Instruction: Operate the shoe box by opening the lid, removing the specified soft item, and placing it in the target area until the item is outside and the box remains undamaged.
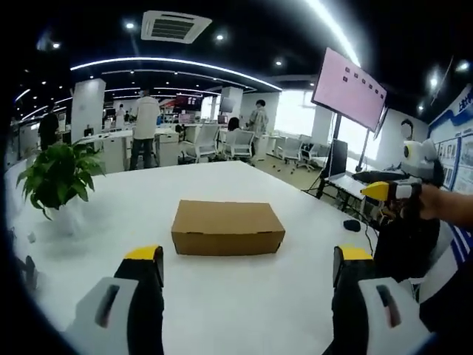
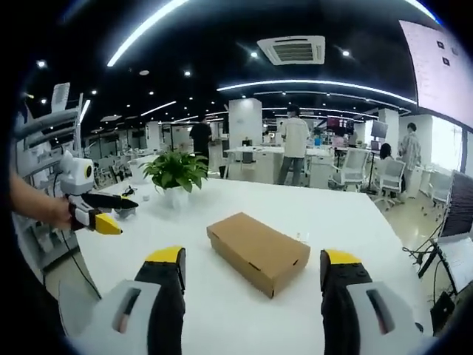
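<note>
We see the plain brown cardboard shoe box [image 1: 228, 227] lying flat near the middle of the white table [image 1: 244, 310], lid shut, with nothing touching it. A potted green plant [image 1: 59, 176] stands well apart from it toward one table edge. Our left gripper [image 1: 247, 260] hangs short of the box with its yellow-tipped jaws spread wide and empty; our right gripper [image 2: 251, 268] does likewise, jaws parted with nothing between them.

We judge the box to be light and thin-walled: stiff enough along its edges and corners, but easy to dent or crease across the broad lid panel. Its matte card should offer fair grip, not slippery. We cannot tell from here which long side carries the hinge or a tuck flap. We would take hold at the lid's front lip, near a corner, with one gripper, and steady the lower wall with the other. The soft item inside is hidden; we expect it to sag when lifted.
</note>
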